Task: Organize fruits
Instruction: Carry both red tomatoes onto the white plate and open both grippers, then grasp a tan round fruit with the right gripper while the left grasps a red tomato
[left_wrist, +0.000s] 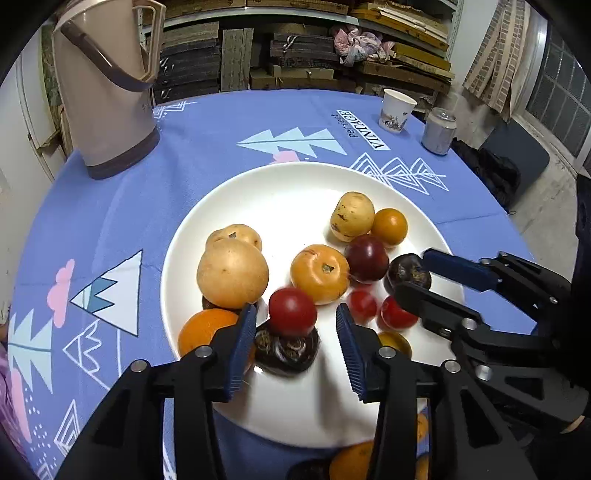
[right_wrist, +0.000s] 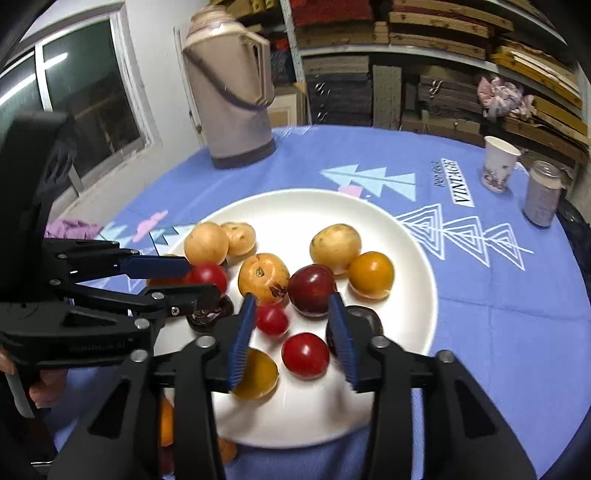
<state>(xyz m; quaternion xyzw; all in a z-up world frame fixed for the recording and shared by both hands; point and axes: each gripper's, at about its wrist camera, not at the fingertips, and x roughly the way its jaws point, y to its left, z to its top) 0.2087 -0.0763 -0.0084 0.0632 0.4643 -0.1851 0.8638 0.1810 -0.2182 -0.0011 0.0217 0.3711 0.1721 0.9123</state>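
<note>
1. Because the fruit belongs on the plate (left_wrist: 207, 221), the left gripper (left_wrist: 295, 347) hovers wide open, holding nothing, a red tomato (left_wrist: 291, 312) between its tips atop a dark fruit (left_wrist: 288, 350).
2. The right gripper (right_wrist: 291, 332) likewise gapes empty, another tomato (right_wrist: 305, 355) between its fingers, seemingly next.

Orange fruit (left_wrist: 351, 463) at the bottom edge, half hidden behind the left tool (left_wrist: 295, 343)

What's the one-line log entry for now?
left gripper: open over red fruit | right gripper: open, empty | white plate: holds fruit
</note>
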